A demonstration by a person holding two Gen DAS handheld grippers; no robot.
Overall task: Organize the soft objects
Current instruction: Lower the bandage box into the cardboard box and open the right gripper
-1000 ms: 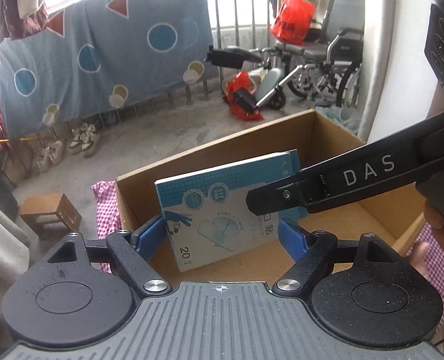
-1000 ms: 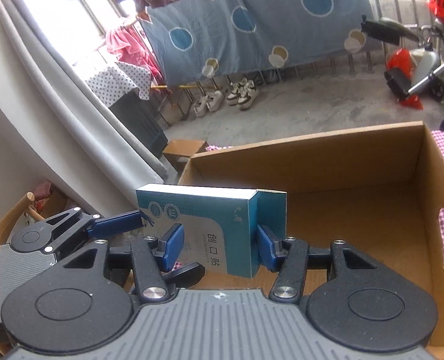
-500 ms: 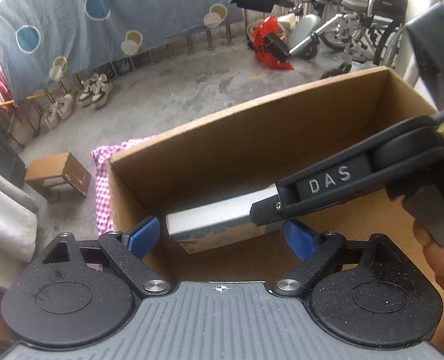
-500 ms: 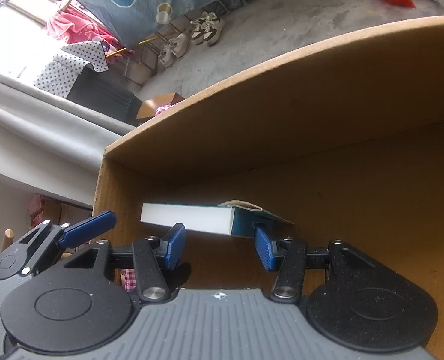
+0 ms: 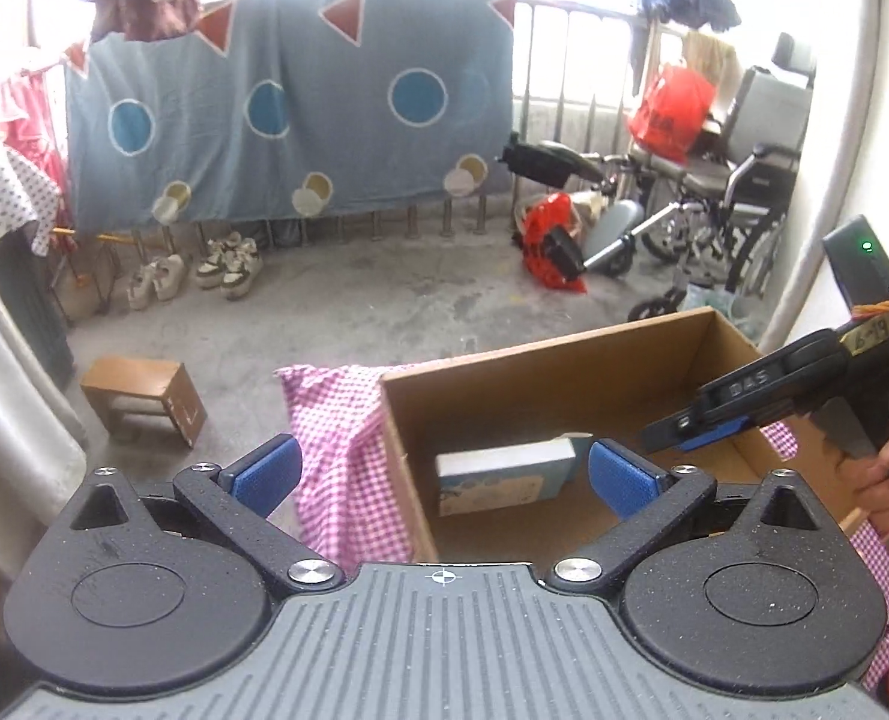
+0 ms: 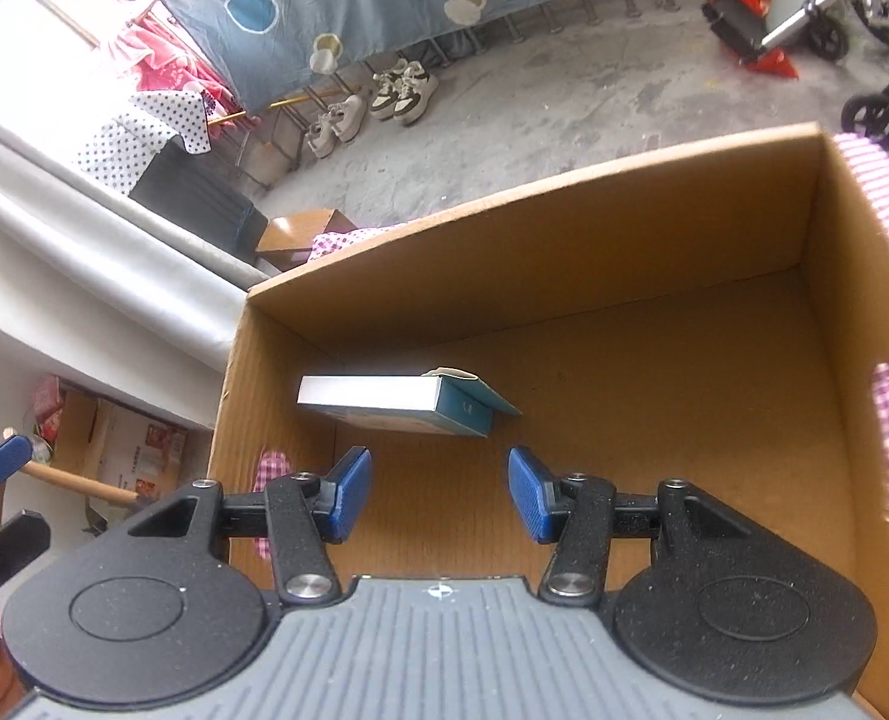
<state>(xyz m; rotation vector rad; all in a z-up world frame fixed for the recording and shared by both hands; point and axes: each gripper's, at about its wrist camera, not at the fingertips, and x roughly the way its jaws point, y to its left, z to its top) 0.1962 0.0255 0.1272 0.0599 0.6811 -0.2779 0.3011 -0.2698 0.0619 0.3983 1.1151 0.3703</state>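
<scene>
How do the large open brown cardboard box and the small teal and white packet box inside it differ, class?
The large open brown cardboard box is plain, unprinted and open-topped; the small teal and white packet box is printed, with one end flap sticking out. The cardboard box stands upright on pink checked cloth; the packet lies flat in its left corner. Both are rectangular card boxes.
</scene>
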